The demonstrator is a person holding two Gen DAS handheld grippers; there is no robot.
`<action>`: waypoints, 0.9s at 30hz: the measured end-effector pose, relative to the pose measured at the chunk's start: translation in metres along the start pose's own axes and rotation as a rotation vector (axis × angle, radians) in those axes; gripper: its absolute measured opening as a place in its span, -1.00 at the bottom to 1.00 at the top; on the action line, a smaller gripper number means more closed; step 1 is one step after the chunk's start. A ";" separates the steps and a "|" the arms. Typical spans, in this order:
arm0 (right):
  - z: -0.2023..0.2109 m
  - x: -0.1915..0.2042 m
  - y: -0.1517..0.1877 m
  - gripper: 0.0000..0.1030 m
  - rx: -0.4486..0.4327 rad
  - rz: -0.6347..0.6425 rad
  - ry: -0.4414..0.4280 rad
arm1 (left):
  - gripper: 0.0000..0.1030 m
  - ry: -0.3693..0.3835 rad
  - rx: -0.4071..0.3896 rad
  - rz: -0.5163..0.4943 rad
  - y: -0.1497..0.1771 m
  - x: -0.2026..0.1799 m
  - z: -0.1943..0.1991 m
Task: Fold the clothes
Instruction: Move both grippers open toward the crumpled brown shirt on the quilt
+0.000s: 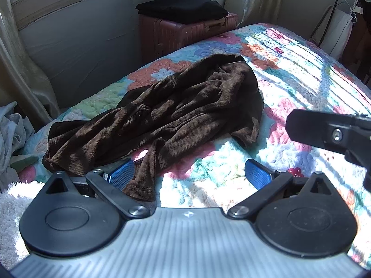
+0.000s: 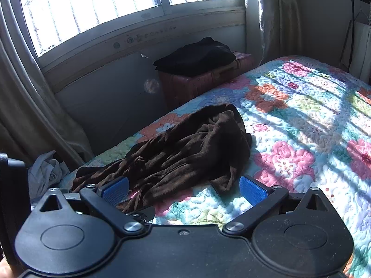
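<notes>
So there's a brown garment [image 1: 162, 115] lying crumpled in a heap on the floral quilt [image 1: 301, 88], toward the quilt's window-side edge, nothing folded about it. The left gripper [image 1: 189, 175] sits low over the quilt with its blue pads [image 1: 121, 170] spread wide; a strip of the garment trails down just beside the left-hand pad, though I can't tell if it's actually touching. Nothing is pinched between the fingers.

The right gripper [image 2: 184, 191] is spread wide too, held low and angled toward the garment from the near side, its blue pads [image 2: 252, 190] straddling the garment's closest folds without clamping any. From the left wrist camera, the right gripper shows as a black body off beyond the garment's right side, above the quilt.

Past the quilt's far edge a pink suitcase [image 1: 176, 32] stands with black clothes [image 1: 183, 5] piled on top.
</notes>
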State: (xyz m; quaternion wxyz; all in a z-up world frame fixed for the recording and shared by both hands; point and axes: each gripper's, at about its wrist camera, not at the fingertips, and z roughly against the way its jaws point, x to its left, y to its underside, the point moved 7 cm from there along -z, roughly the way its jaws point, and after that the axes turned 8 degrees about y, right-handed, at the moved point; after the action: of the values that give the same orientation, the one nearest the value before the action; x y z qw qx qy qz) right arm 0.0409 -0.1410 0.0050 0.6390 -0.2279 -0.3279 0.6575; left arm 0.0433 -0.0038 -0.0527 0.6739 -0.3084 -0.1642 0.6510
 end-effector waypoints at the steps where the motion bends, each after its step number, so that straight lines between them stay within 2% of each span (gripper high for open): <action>1: 0.000 0.000 0.000 1.00 0.001 0.000 0.000 | 1.00 0.005 -0.003 0.001 0.000 0.000 0.001; 11: 0.000 0.000 0.001 1.00 0.011 0.011 -0.006 | 1.00 0.040 -0.005 0.013 0.000 -0.001 -0.001; 27: -0.009 0.002 0.003 1.00 0.031 -0.009 -0.005 | 1.00 0.016 0.012 0.010 0.006 0.005 -0.004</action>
State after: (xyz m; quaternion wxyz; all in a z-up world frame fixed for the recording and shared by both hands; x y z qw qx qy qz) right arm 0.0449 -0.1379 -0.0033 0.6445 -0.2148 -0.3205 0.6601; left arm 0.0417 0.0002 -0.0609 0.6737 -0.3103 -0.1532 0.6529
